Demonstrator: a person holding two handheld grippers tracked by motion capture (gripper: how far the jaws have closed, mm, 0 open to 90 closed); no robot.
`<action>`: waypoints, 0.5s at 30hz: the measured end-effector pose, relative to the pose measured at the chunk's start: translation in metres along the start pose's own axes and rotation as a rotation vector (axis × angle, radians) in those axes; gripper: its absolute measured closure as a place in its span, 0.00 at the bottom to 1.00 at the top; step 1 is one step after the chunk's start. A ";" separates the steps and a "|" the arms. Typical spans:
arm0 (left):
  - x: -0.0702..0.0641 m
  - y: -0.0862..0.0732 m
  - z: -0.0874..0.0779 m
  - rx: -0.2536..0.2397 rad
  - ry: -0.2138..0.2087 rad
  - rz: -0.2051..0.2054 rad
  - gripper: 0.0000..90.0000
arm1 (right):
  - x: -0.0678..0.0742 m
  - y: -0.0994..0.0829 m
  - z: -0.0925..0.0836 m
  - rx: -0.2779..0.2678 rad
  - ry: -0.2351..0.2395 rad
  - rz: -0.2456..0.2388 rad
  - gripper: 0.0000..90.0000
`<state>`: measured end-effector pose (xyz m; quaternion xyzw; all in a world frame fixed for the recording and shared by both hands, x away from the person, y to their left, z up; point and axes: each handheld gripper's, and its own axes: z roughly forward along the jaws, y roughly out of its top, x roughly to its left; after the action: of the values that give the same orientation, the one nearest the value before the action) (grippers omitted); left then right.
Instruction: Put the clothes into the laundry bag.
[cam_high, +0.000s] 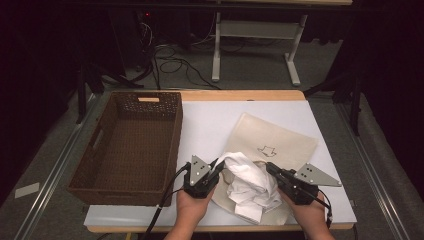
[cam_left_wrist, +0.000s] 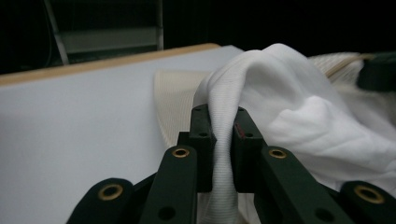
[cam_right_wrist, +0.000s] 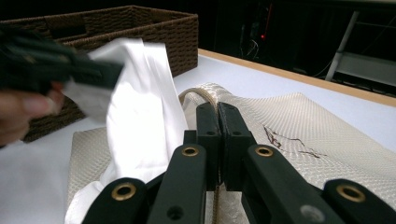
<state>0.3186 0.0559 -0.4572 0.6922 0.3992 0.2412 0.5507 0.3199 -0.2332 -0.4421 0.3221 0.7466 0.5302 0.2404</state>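
Softly Does It: Limp Cloth, Pinched High

Leftmost sits the brown woven basket (cam_high: 131, 145). Next, left gripper (cam_high: 216, 166) is clamped on a light, floppy white cloth (cam_high: 250, 185); right gripper (cam_high: 272, 170) pinches the cream fabric bag's (cam_high: 280, 142) rim.

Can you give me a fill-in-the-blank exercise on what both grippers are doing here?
1. The left gripper is shut on the ____ cloth.
2. The right gripper pinches the edge of the beige ____.
3. The brown basket sits on the ____ side of the table in the high view.

Missing words: white; bag; left
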 end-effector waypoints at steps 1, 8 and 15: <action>-0.004 0.004 -0.002 -0.013 -0.010 0.009 0.90 | 0.001 -0.001 0.001 0.003 -0.003 0.005 1.00; -0.029 0.016 0.002 -0.044 -0.090 0.000 0.91 | 0.002 -0.001 -0.002 0.003 -0.007 0.000 1.00; -0.055 -0.010 0.038 0.066 -0.162 0.017 0.91 | -0.002 -0.001 -0.002 -0.001 0.002 0.015 1.00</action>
<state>0.3144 -0.0098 -0.4718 0.7305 0.3552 0.1762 0.5560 0.3198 -0.2363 -0.4426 0.3271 0.7442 0.5325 0.2360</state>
